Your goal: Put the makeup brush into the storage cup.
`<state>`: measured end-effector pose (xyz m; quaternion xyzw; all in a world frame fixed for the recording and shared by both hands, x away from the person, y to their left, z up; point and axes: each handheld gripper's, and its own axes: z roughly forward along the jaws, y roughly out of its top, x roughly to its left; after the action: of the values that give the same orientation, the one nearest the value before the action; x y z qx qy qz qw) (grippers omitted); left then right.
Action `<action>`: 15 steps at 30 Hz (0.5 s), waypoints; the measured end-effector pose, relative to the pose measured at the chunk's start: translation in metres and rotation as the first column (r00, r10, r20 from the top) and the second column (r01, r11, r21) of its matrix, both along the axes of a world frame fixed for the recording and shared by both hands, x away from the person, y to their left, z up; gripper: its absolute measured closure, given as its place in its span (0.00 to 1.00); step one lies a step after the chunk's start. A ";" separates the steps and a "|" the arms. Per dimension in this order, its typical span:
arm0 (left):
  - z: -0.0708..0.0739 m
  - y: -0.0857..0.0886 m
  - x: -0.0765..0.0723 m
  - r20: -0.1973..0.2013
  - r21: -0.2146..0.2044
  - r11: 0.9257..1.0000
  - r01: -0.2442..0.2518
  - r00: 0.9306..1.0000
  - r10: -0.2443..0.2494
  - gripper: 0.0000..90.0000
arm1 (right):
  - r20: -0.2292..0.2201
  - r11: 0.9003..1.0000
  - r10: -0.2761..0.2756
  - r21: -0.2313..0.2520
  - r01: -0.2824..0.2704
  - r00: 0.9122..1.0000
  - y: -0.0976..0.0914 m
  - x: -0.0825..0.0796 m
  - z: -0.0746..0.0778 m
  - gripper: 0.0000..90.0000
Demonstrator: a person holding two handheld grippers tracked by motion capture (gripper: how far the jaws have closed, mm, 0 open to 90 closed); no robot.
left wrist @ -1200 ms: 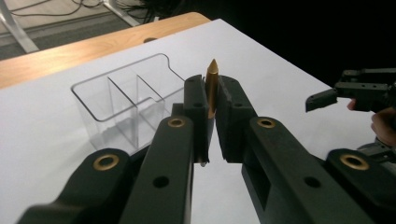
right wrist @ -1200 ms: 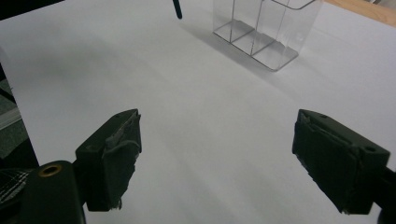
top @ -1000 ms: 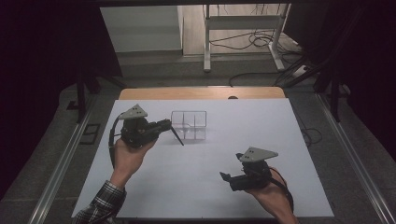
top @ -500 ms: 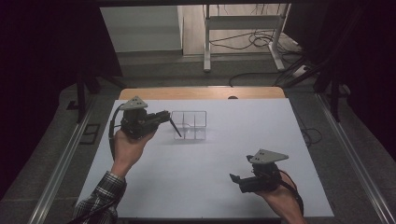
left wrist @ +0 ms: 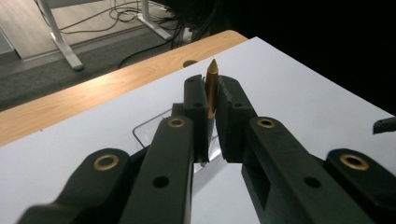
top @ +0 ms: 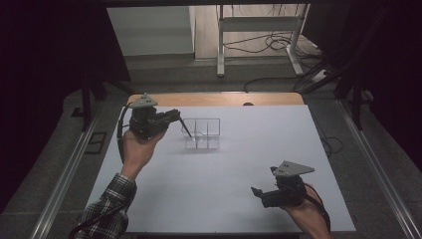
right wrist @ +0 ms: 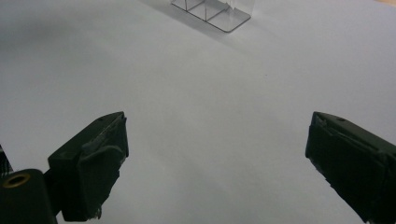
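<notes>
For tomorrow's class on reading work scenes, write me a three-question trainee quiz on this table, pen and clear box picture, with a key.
1. True or false: the left claw is shut on the pen.
2. The right claw is: A) open, nothing between its jaws; B) shut on a cup; C) inside the box.
3. Fill in: the clear box stands on the white ____.

Key: 1 true; 2 A; 3 table.
</notes>
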<state>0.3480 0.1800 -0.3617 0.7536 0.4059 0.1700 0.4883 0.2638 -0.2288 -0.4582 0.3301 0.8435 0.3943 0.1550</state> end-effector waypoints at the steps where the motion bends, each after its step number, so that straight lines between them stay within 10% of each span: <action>1: 0.000 0.000 0.000 0.000 0.000 1.000 0.000 1.000 0.000 0.93 | 0.000 1.000 0.000 0.000 0.000 1.000 0.000 0.000 0.000 0.06; 15: 0.001 -0.002 0.016 0.012 0.024 0.999 -0.037 0.999 0.036 0.93 | -0.013 1.000 -0.020 0.016 0.021 1.000 -0.011 -0.001 -0.002 0.05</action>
<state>0.3642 0.1785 -0.3609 0.7508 0.4146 0.1881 0.4785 0.2630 -0.2402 -0.4603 0.3426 0.8379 0.3972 0.1508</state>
